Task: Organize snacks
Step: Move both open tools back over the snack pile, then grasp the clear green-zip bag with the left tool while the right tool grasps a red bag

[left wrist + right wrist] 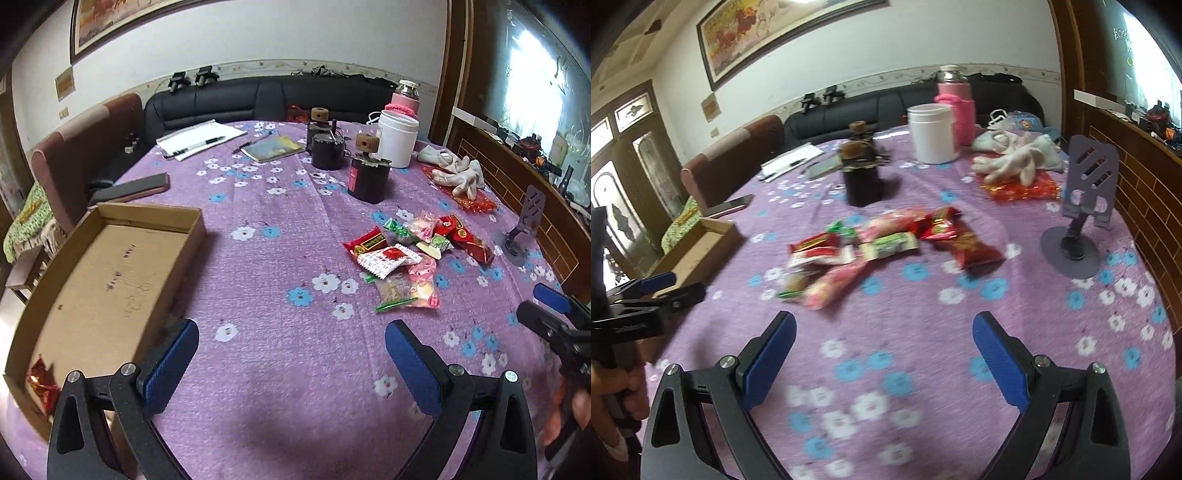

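A pile of wrapped snacks [413, 254] lies on the purple flowered tablecloth, right of centre; it also shows in the right wrist view [886, 243]. A shallow cardboard box [110, 280] sits at the left, with one red wrapped snack [40, 384] in its near corner; the box also shows in the right wrist view [698, 247]. My left gripper [291, 350] is open and empty, just right of the box. My right gripper [884, 339] is open and empty, a short way before the snack pile. Each gripper shows at the other view's edge.
Dark jars [369, 173], a white container [397, 138], a pink flask [406, 99], white gloves [458, 173], a grey phone stand [1082, 206], a notebook [273, 147] and papers with a pen [199, 140] stand farther back. A sofa runs behind the table.
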